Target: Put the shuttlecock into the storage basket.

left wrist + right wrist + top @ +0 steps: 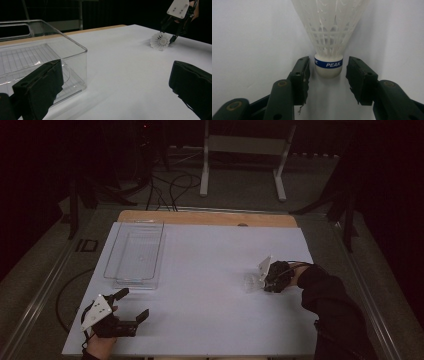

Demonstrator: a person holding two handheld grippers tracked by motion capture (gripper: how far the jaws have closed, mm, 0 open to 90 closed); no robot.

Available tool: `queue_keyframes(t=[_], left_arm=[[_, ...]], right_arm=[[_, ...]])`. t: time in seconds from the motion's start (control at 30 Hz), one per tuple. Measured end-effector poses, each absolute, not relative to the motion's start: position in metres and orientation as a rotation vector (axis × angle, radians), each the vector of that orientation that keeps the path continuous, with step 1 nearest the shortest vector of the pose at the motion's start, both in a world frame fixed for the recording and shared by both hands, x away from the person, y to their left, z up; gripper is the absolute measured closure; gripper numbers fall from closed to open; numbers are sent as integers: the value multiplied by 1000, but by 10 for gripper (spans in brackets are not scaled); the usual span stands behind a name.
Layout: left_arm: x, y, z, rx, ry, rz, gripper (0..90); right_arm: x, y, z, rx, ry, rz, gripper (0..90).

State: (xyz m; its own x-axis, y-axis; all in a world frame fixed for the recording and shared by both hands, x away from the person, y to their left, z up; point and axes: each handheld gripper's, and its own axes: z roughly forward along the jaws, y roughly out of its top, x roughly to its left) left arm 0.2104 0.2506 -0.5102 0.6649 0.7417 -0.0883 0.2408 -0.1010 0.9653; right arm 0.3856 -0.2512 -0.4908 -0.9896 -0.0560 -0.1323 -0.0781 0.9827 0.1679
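Your right gripper (328, 72) has its jaws apart on either side of the shuttlecock's (329, 37) cork, not yet pressing it, on the white table (210, 270). Your left gripper (134, 306) rests wide apart beside the clear bin (134, 255).

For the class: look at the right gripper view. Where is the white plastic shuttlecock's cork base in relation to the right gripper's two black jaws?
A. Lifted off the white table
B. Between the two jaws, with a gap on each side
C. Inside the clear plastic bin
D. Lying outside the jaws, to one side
B: the white plastic shuttlecock, with its blue-banded cork base, lies on the white table between the right gripper jaws, a narrow gap showing beside each pad.
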Motion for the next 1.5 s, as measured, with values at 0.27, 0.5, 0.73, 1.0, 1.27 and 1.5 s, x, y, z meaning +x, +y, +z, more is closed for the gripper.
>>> queue_keyframes(t=[0.27,0.5,0.73,1.0,1.27,1.5], left_arm=[[211,250,-511,1669,811,504,2],[211,250,-511,1673,810,503,2],[211,249,-511,1675,811,505,2],[212,249,-511,1677,811,504,2],[211,248,-511,1681,812,503,2],[211,246,-511,1687,804,501,2]], right_arm=[[386,-246,-495,-134,3002,229,614],[386,-245,-491,-122,2998,271,654],[382,-243,-484,-99,2999,293,655],[373,-235,-480,-95,3043,319,655],[360,-225,-477,-108,3083,314,655],[348,-217,-474,-95,3104,337,655]])
